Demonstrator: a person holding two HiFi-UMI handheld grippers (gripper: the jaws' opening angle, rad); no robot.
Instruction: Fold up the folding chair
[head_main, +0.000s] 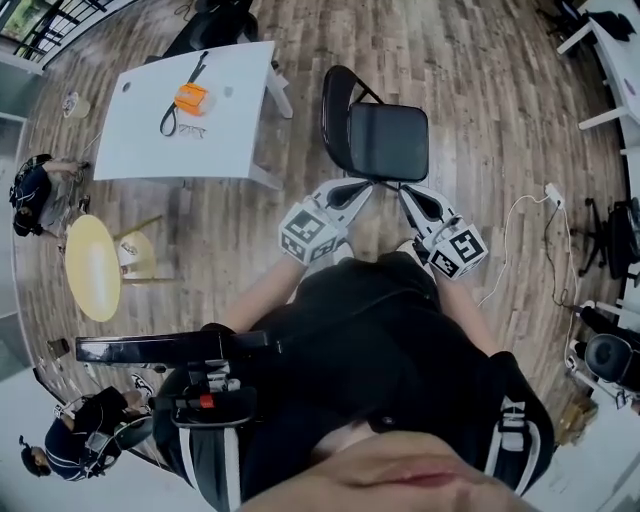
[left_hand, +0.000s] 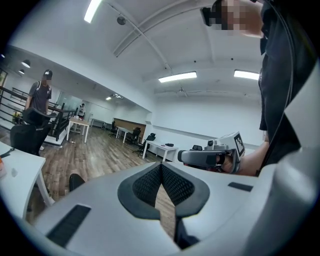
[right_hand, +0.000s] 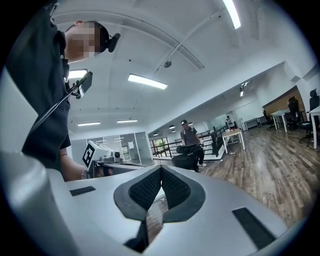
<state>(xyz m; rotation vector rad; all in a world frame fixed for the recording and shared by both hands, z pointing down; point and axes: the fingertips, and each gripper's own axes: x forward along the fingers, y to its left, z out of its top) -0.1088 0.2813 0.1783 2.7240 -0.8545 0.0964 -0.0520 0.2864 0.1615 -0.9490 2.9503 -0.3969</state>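
The black folding chair (head_main: 378, 138) stands unfolded on the wooden floor, its seat facing me and its back at the far side. My left gripper (head_main: 358, 187) is shut and empty, with its tips just short of the seat's front left corner. My right gripper (head_main: 408, 195) is also shut and empty, near the seat's front right corner. In the left gripper view the jaws (left_hand: 161, 166) meet with nothing between them, and the right gripper (left_hand: 210, 157) shows beside them. In the right gripper view the shut jaws (right_hand: 161, 169) hold nothing, and the left gripper (right_hand: 100, 161) shows at the left.
A white table (head_main: 150, 140) with an orange object (head_main: 190, 97) and glasses stands left of the chair. A yellow round table (head_main: 92, 268) and two people are at the far left. A white cable (head_main: 520, 215) lies on the floor at the right.
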